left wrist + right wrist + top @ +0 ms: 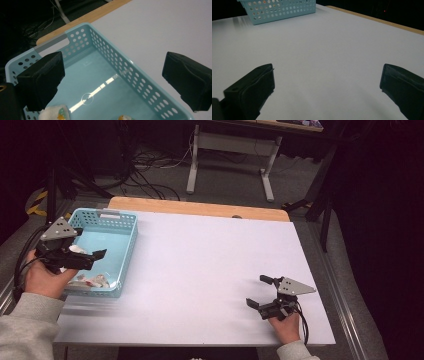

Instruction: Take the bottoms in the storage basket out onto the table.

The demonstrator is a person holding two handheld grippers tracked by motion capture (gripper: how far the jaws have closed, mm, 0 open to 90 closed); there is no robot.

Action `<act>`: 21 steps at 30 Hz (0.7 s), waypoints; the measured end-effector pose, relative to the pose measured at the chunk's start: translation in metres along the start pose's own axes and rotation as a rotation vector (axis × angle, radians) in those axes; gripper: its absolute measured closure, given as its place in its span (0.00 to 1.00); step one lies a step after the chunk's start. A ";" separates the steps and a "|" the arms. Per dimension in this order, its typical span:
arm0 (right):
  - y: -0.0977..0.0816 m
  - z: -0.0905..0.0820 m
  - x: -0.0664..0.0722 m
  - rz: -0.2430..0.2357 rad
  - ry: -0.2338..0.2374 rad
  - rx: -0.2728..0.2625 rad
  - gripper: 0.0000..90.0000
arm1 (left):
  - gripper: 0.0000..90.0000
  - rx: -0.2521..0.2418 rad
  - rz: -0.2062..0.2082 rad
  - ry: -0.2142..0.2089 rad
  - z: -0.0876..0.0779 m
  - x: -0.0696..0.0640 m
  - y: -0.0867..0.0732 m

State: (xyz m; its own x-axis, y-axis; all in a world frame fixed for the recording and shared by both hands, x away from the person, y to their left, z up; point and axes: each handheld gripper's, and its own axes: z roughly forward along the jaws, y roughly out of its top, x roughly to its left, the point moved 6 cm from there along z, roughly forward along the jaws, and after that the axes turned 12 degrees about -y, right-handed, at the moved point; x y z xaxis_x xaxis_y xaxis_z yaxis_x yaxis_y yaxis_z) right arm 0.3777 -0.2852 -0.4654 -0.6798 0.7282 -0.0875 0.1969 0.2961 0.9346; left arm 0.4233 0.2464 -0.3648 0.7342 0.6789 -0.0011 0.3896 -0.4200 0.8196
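Item 1: left gripper (92, 251). Held in the person's left hand (44, 277) at the near-left edge of the table (215, 265), above the near part of the basket. Jaws spread wide, with nothing between them. In the left gripper view (113, 82) the jaws frame the basket's interior and its right wall.

Item 2: basket (127, 240). Light blue plastic with perforated walls and a grey handle strip on its far end. Stands at the far-left part of the table, long side running near to far. In the right gripper view it sits at the far left (287, 11).

Item 3: packets (92, 281). Small white wrapped pieces, lying in the near end of the basket on its floor. In the left gripper view two of them, white with orange marks, show at the bottom edge (55, 113), just below the left jaw. What they contain cannot be told.

Item 4: right gripper (260, 292). Held in the person's right hand (287, 327) at the near-right part of the table, well apart from the basket. Jaws spread wide and empty, pointing left. In the right gripper view (327, 85) bare white table lies between them.

Item 5: table. White top with a wooden strip along the far edge.
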 end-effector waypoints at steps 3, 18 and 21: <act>-0.001 0.000 0.000 -0.003 -0.003 0.007 0.00 | 0.06 0.018 -0.005 0.007 -0.001 0.005 -0.004; -0.001 0.000 0.000 -0.002 -0.009 0.011 0.01 | 0.06 0.113 -0.037 0.032 -0.001 0.022 -0.022; -0.001 0.001 0.000 -0.002 -0.008 0.011 0.01 | 0.06 0.130 -0.048 0.040 -0.002 0.024 -0.025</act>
State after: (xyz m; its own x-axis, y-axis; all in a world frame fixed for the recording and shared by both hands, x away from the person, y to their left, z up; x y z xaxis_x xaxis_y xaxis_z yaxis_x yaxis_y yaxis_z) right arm 0.3777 -0.2849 -0.4665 -0.6744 0.7325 -0.0927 0.2030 0.3047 0.9306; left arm 0.4298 0.2740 -0.3847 0.6917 0.7221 -0.0135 0.4941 -0.4595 0.7380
